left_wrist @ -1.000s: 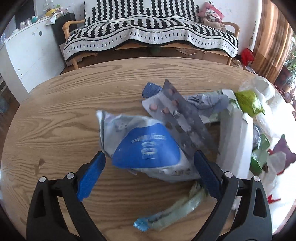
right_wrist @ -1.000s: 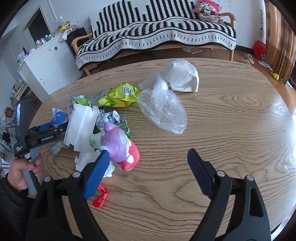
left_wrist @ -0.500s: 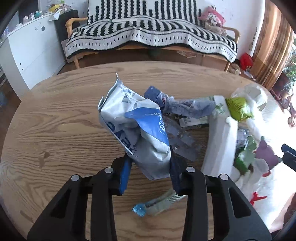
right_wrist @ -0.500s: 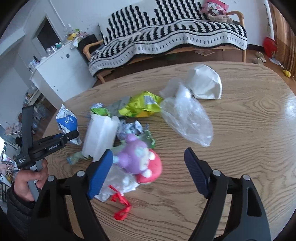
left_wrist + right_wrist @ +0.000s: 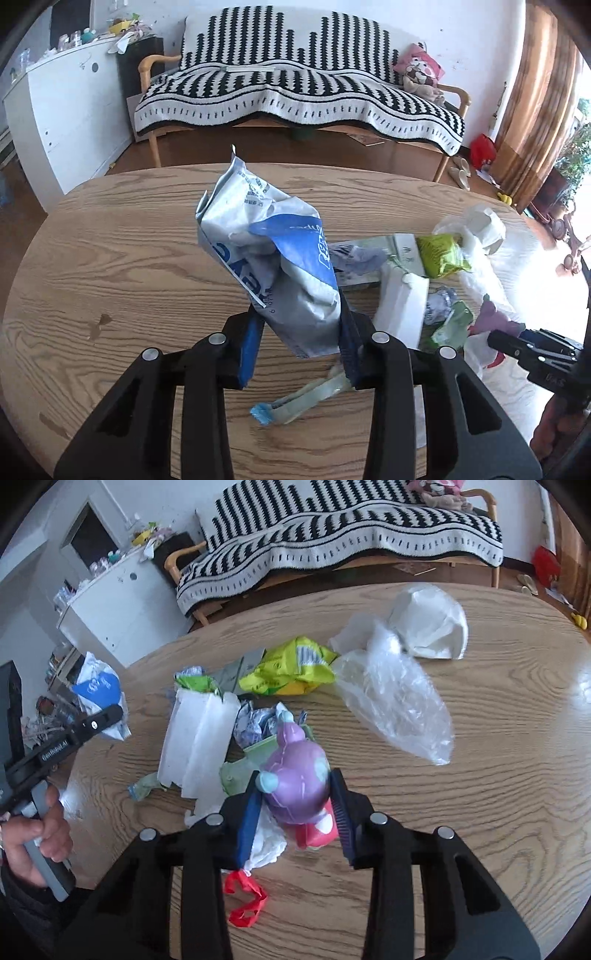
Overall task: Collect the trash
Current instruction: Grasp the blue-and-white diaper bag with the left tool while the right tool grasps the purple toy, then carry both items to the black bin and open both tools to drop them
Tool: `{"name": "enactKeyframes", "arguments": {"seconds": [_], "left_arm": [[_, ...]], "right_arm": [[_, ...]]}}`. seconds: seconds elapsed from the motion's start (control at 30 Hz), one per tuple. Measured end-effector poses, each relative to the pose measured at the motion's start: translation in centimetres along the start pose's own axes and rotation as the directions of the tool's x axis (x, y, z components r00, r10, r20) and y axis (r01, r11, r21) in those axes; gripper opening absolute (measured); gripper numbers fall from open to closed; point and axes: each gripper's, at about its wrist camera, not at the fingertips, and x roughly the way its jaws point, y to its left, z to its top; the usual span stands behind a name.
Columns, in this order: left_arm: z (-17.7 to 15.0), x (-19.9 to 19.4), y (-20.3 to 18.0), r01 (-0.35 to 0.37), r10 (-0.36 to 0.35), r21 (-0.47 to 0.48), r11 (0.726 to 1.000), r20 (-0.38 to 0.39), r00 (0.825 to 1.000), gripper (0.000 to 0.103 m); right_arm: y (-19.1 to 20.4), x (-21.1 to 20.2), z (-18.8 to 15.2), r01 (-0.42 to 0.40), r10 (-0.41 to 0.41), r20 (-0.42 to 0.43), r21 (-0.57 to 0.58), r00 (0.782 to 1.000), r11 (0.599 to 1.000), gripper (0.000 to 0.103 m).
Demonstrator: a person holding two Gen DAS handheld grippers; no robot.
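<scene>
My left gripper [image 5: 301, 332] is shut on a crumpled blue and white wrapper [image 5: 273, 254] and holds it above the round wooden table [image 5: 129, 240]; the wrapper also shows in the right wrist view [image 5: 99, 690]. My right gripper [image 5: 295, 808] is shut on a purple and red toy figure [image 5: 299, 786] at the near edge of the trash pile. A white folded carton [image 5: 195, 746], a yellow-green snack bag [image 5: 288, 668] and a clear plastic bag [image 5: 395, 701] lie on the table.
A pale green wrapper with a blue end [image 5: 303, 398] lies under my left gripper. A red ribbon [image 5: 245, 897] lies by my right gripper. A white crumpled bag [image 5: 428, 627] sits at the far side. A striped sofa [image 5: 295, 92] stands behind the table.
My left gripper closed on the blue and white wrapper and lifted it off the table. My right gripper moved forward and closed on the purple toy.
</scene>
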Motion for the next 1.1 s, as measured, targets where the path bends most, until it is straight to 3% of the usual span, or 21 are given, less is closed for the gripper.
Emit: {"name": "enactKeyframes", "arguments": {"seconds": [0.23, 0.33, 0.4, 0.6, 0.83, 0.97, 1.1], "left_arm": [[0.1, -0.5, -3.3, 0.041, -0.042, 0.052, 0.998, 0.012, 0.999, 0.036], [0.0, -0.8, -6.0, 0.071, -0.073, 0.090, 0.993, 0.013, 0.997, 0.036], [-0.2, -1.2, -8.0, 0.094, -0.096, 0.118, 0.989, 0.014, 0.995, 0.036], [-1.6, -1.9, -13.7, 0.147, -0.149, 0.208, 0.967, -0.005, 0.989, 0.036], [-2.7, -2.6, -19.2, 0.208, -0.207, 0.268, 0.941, -0.032, 0.978, 0.036], [-3.1, -2.8, -21.5, 0.235, -0.232, 0.282, 0.930, -0.047, 0.972, 0.036], [-3.4, -2.7, -23.5, 0.264, -0.257, 0.296, 0.918, -0.061, 0.964, 0.036]], "right_arm": [[-1.6, -5.0, 0.0, -0.005, 0.004, 0.119, 0.006, 0.993, 1.000, 0.034], [-3.0, -5.9, -0.4, -0.001, -0.002, 0.110, 0.027, 0.994, 1.000, 0.034], [-3.9, -7.0, -0.9, 0.051, -0.054, 0.108, 0.031, 0.993, 0.998, 0.034], [-8.1, -7.7, -3.9, 0.157, -0.157, -0.002, 0.076, 0.988, 0.985, 0.034], [-11.6, -8.6, -6.1, 0.138, -0.136, -0.025, 0.161, 0.990, 0.977, 0.045], [-12.3, -9.3, -6.2, 0.136, -0.136, -0.015, 0.187, 0.991, 0.973, 0.034], [-12.7, -11.4, -6.3, 0.144, -0.152, 0.029, 0.197, 0.988, 0.970, 0.032]]}}
